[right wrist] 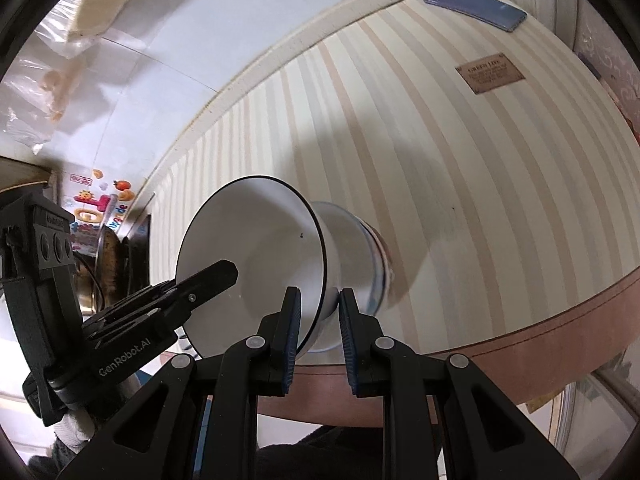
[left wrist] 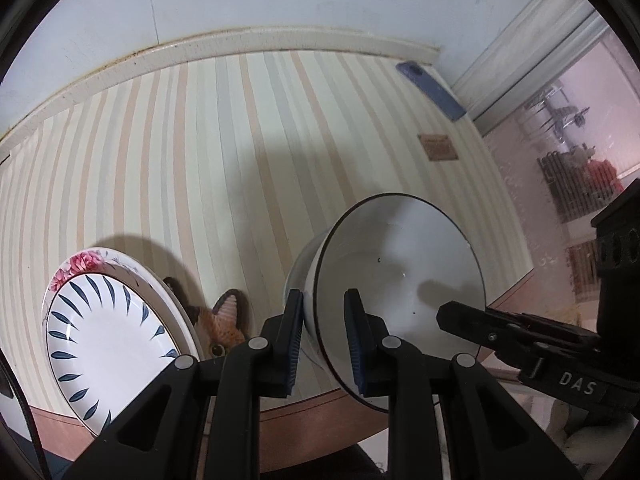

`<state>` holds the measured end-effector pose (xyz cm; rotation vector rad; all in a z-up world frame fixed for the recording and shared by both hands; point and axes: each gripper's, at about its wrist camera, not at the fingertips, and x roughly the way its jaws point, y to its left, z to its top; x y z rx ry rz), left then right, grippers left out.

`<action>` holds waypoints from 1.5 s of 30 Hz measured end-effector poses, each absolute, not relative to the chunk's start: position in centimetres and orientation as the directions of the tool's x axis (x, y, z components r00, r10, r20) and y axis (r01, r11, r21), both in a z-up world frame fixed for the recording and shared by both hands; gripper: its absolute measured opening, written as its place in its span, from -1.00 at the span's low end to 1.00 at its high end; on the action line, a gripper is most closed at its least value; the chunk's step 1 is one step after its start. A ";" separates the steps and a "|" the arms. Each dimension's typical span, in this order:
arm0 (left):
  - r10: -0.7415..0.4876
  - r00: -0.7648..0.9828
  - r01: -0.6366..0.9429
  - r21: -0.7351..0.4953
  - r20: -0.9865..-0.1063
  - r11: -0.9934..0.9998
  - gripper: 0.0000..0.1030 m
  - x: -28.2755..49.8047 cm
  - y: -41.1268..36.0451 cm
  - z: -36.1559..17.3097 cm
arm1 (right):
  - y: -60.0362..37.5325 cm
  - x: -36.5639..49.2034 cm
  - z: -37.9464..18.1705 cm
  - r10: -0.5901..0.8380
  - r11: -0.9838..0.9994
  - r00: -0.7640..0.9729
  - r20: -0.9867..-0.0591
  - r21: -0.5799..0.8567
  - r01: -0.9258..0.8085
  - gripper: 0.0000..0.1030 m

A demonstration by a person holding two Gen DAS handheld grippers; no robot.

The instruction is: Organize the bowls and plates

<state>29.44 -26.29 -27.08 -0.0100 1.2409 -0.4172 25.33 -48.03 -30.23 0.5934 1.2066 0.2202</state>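
A white bowl with a dark rim (left wrist: pixel 400 272) is held between both grippers above the striped table (left wrist: pixel 240 140). My left gripper (left wrist: pixel 323 332) straddles its near-left rim, one finger inside and one outside. My right gripper (right wrist: pixel 319 330) straddles the opposite rim of the same bowl (right wrist: pixel 256 248). In the right wrist view the bowl sits on or in another bowl (right wrist: pixel 360 256); I cannot tell if they touch. A white plate with dark leaf marks (left wrist: pixel 108 344) lies stacked on a floral-rimmed plate (left wrist: pixel 86 262) at the left.
A blue phone (left wrist: pixel 432 90) (right wrist: pixel 476 8) lies at the table's far edge by the wall. A brown label (left wrist: pixel 438 147) (right wrist: pixel 490 72) is on the tablecloth. A cat-face mat (left wrist: pixel 224 324) lies under the plates. The table's brown edge (right wrist: pixel 560 312) curves near me.
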 end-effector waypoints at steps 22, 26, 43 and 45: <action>-0.226 0.273 0.338 -0.127 -0.935 0.933 -0.64 30.0 -27.4 -29.2 | -47.8 26.5 -32.0 0.419 0.863 0.325 -0.848 0.484 0.149 -0.58; -0.230 0.261 0.336 -0.135 -0.938 0.932 -0.64 30.0 -27.1 -29.3 | -47.6 26.6 -31.9 0.413 0.866 0.319 -0.853 0.476 0.152 -0.54; -0.241 0.354 0.409 -0.082 -0.904 0.909 -0.54 25.4 -25.4 -22.2 | -46.4 22.6 -26.2 0.310 0.903 0.400 -0.862 0.399 0.160 0.30; -0.255 0.370 0.421 -0.084 -0.893 0.903 -0.36 24.6 -25.0 -20.9 | -46.1 21.3 -24.4 0.295 0.906 0.427 -0.855 0.392 0.159 0.59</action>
